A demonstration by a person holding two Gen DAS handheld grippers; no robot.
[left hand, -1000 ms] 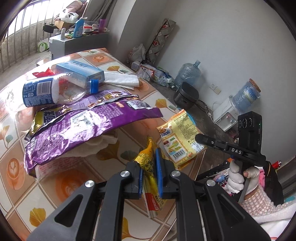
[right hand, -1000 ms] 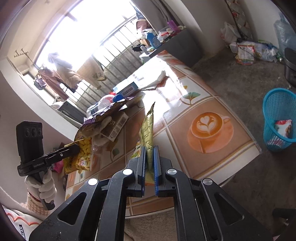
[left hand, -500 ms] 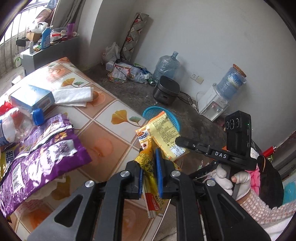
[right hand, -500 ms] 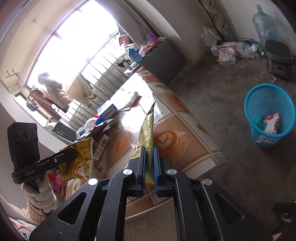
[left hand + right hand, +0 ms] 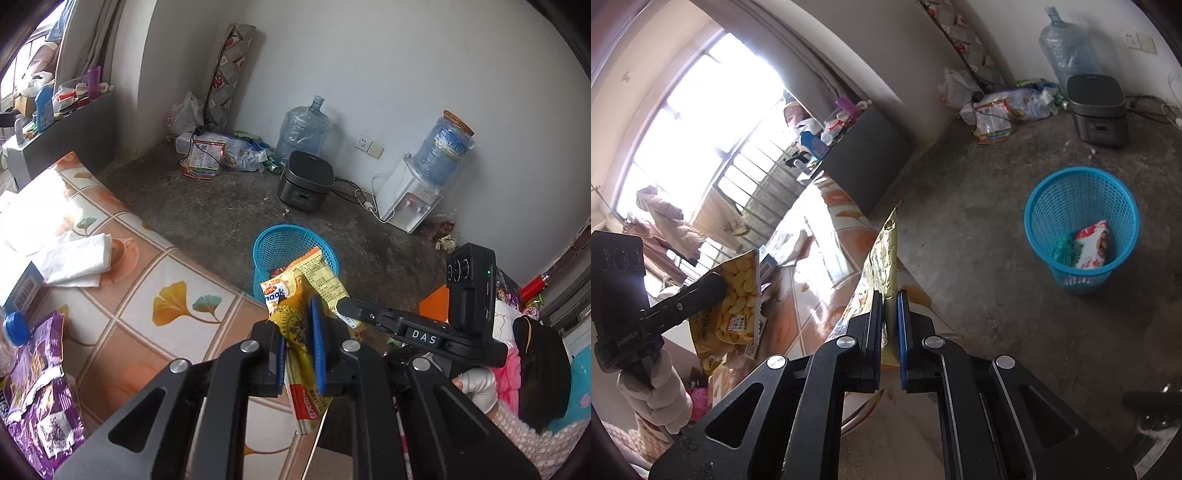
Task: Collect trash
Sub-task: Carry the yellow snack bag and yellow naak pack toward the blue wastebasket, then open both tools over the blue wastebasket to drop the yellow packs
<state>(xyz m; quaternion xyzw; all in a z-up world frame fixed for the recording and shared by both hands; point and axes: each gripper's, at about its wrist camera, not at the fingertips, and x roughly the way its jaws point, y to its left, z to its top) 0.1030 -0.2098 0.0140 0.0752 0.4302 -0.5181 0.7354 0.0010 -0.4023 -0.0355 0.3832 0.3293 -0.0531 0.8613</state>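
My left gripper is shut on a yellow snack wrapper and holds it in the air past the table edge. My right gripper is shut on a gold-lined yellow snack bag, also in the air; that bag shows in the left wrist view just in front of the blue mesh waste basket. The basket stands on the concrete floor to the right of the table and holds a red-and-white packet and something green.
The table has a tiled coffee-and-leaf cloth. On it lie purple snack bags, white tissues, a blue box and a bottle cap. A rice cooker, water jugs and a dispenser stand by the wall.
Both grippers have swung right, away from the table's trash pile and toward the blue basket, each still holding its wrapper. The basket now sits closer in both views.
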